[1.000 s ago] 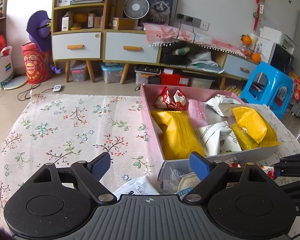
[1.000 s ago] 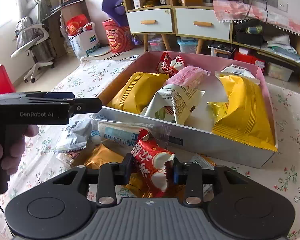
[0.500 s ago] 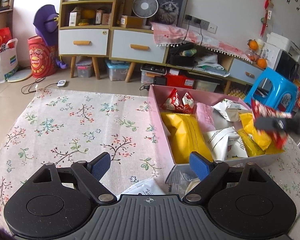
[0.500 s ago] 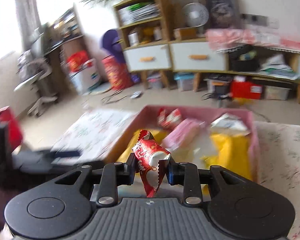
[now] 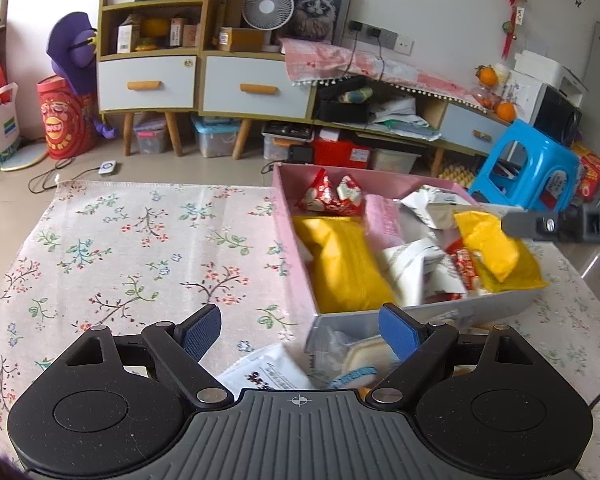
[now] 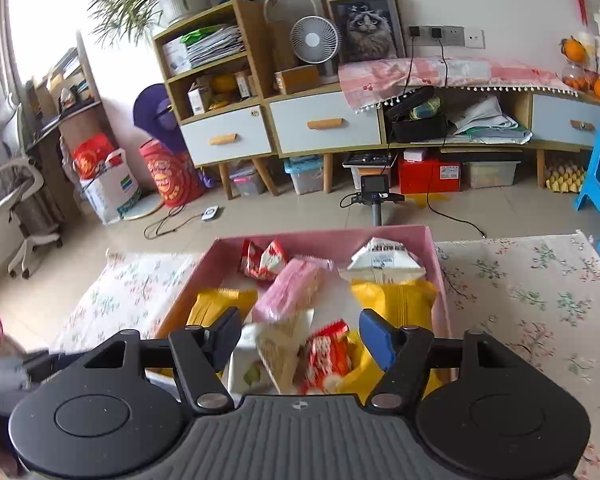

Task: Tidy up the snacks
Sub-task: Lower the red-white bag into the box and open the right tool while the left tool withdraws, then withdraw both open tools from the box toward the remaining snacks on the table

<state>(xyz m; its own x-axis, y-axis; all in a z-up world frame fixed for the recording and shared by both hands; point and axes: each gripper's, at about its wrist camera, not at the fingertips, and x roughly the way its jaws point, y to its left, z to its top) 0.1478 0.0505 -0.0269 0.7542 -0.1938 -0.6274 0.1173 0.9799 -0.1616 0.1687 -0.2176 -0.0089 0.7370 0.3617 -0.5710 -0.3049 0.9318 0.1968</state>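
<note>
Right gripper [image 6: 300, 334] was hanging over the near end of the pink box [image 5: 281, 200] with its jaws spread wide and nothing between them. The red snack packet [image 6: 327, 354] sat just below it, lying in the box among the white packets [image 5: 416, 268] and right beside the big yellow bag [image 5: 496, 252] on the right side. Left gripper [image 5: 300, 330] was also spread and empty, parked over the loose packets [image 5: 268, 370] still lying on the floral bench cloth [image 5: 140, 240] just outside the box's near wall.

My take on doing this bit well: since the packet looked dropped rather than placed, I'd lift the right gripper straight up and clear before swinging back, so the fingers don't snag a crinkly wrapper and drag it out again. The box was already crowded at the near end, so later packets probably want the far end, near the two red triangular packs [image 5: 332, 196]. The pile by the left gripper looked like the obvious next pick.

Versus a second ago: that same red packet was pinched in the right gripper, low over the pile outside the box. Half a second ago it was still pinched but carried up over the box. Left gripper had barely budged the whole time.
</note>
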